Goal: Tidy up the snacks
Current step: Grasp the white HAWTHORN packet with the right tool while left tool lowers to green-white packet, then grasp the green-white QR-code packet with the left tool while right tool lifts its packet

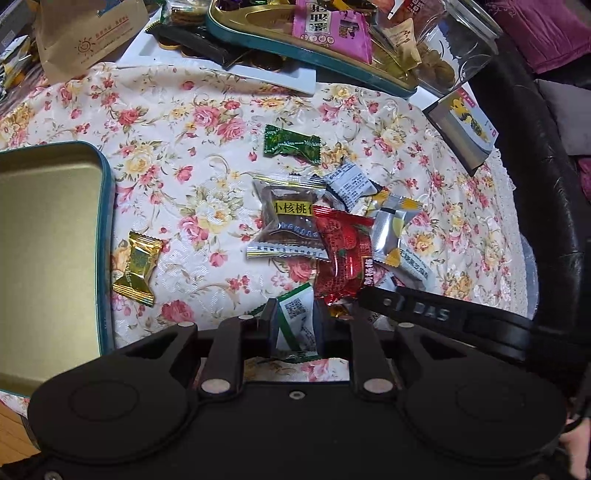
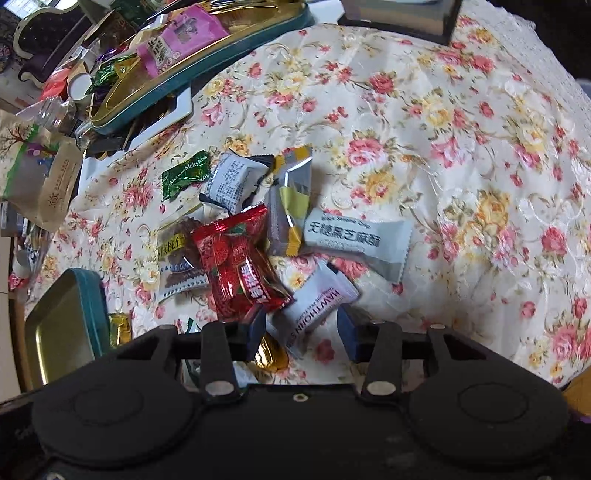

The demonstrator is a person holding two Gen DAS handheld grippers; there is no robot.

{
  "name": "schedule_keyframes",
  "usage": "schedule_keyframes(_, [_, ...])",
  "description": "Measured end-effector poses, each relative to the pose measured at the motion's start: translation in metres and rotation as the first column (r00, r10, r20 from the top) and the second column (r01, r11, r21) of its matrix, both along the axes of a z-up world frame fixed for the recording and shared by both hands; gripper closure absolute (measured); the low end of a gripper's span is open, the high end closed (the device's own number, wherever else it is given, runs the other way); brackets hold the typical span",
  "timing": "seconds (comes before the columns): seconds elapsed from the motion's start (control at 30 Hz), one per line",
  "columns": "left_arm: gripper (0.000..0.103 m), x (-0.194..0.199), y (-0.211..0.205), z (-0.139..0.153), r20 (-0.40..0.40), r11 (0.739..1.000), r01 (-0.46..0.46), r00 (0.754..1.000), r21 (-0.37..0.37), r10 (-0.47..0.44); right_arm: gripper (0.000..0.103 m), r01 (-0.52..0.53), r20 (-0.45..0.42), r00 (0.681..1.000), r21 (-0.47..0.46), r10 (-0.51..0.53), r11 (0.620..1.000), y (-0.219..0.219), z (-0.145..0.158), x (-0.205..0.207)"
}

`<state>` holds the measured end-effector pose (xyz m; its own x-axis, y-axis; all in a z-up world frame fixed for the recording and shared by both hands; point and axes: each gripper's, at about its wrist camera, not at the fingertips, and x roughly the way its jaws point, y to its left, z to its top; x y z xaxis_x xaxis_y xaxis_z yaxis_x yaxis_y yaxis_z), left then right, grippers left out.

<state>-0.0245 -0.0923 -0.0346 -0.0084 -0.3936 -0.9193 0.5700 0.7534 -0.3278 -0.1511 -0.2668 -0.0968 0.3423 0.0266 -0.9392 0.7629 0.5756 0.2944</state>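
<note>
A pile of wrapped snacks lies on the floral tablecloth: a red packet (image 1: 345,254) (image 2: 236,262), a brown walnut cake packet (image 1: 288,219) (image 2: 179,254), a green candy (image 1: 291,142) (image 2: 184,177), a silver-yellow packet (image 1: 388,225) (image 2: 290,206), a grey sesame packet (image 2: 358,240) and a white hawthorn packet (image 2: 314,310). My left gripper (image 1: 295,325) is shut on a white-green packet (image 1: 297,321). My right gripper (image 2: 303,332) is open, its fingers either side of the hawthorn packet. A gold candy (image 1: 136,264) lies beside an open teal tin (image 1: 105,240) (image 2: 88,306).
A second teal tin (image 1: 306,48) (image 2: 207,74) full of snacks sits at the back on a white tray (image 1: 258,74). A paper bag (image 1: 92,33) (image 2: 55,192) and a glass jar (image 1: 454,48) stand nearby. A black chair (image 1: 535,184) borders the table's right edge.
</note>
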Motion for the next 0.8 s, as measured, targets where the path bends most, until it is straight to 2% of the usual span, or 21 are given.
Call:
schedule_keyframes(0.17, [0.077, -0.001, 0.005, 0.001, 0.009, 1.000, 0.004, 1.000, 0.001, -0.004, 0.058, 0.016, 0.004, 1.000, -0.029, -0.016, 0.999, 0.002, -0.006, 0.009])
schedule_keyframes(0.33, [0.077, -0.001, 0.011, -0.008, -0.015, 1.000, -0.009, 1.000, 0.024, 0.009, 0.058, -0.063, -0.037, 0.998, -0.113, 0.059, 0.992, 0.009, -0.009, 0.016])
schedule_keyframes(0.47, [0.077, -0.005, 0.010, -0.011, -0.027, 1.000, -0.006, 1.000, 0.018, 0.007, 0.080, -0.104, -0.078, 0.993, -0.168, 0.092, 0.980, 0.009, -0.011, 0.014])
schedule_keyframes(0.7, [0.076, -0.009, 0.002, -0.019, -0.039, 0.999, -0.040, 0.998, 0.024, 0.041, 0.082, -0.058, -0.042, 0.998, -0.156, 0.052, 0.986, -0.003, -0.004, -0.002])
schedule_keyframes(0.8, [0.074, -0.012, -0.003, -0.025, -0.018, 0.998, -0.037, 0.999, 0.057, 0.038, 0.082, -0.055, -0.016, 0.998, -0.159, 0.053, 0.986, -0.005, 0.003, -0.005])
